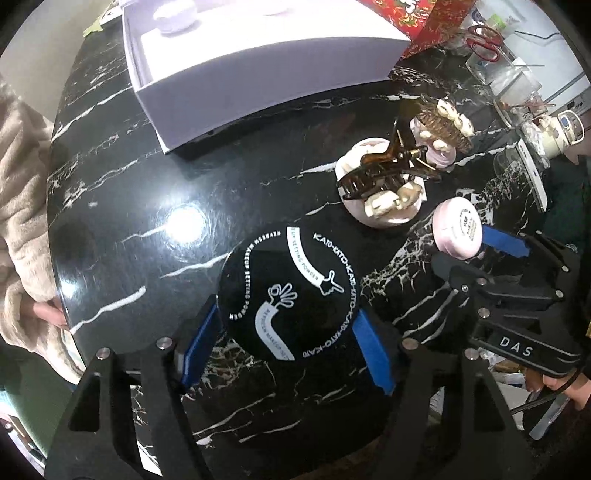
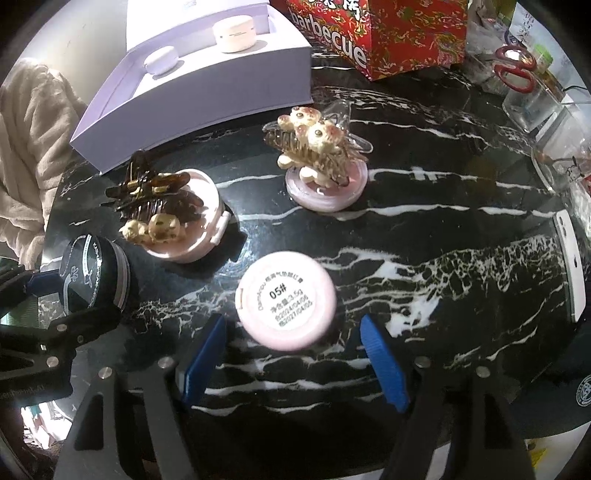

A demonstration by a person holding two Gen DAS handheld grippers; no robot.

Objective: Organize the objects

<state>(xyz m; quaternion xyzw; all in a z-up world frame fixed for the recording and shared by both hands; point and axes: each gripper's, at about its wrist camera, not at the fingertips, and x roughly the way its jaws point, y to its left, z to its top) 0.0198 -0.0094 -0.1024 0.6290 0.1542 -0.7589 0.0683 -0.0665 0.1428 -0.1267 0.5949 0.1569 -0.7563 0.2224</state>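
Note:
My left gripper (image 1: 284, 343) is shut on a round black powder jar (image 1: 286, 295) with white lettering, held above the black marble table (image 1: 110, 206); the jar also shows in the right wrist view (image 2: 94, 275). My right gripper (image 2: 293, 358) is open around a small pink compact (image 2: 286, 299) that lies label-up on the table, with gaps at both pads; it also shows in the left wrist view (image 1: 458, 227). An open lilac box (image 2: 207, 74) at the far left holds a cream jar (image 2: 234, 35) and a lilac case (image 2: 160, 61).
Two pink round cases carry hair claws: a brown claw (image 2: 155, 201) on the left one and a bear-decorated claw (image 2: 317, 144) on the right one. A red barbecue box (image 2: 376, 33), red scissors (image 2: 517, 72) and clear containers stand at the back right. A white phone (image 2: 570, 266) lies at the right edge.

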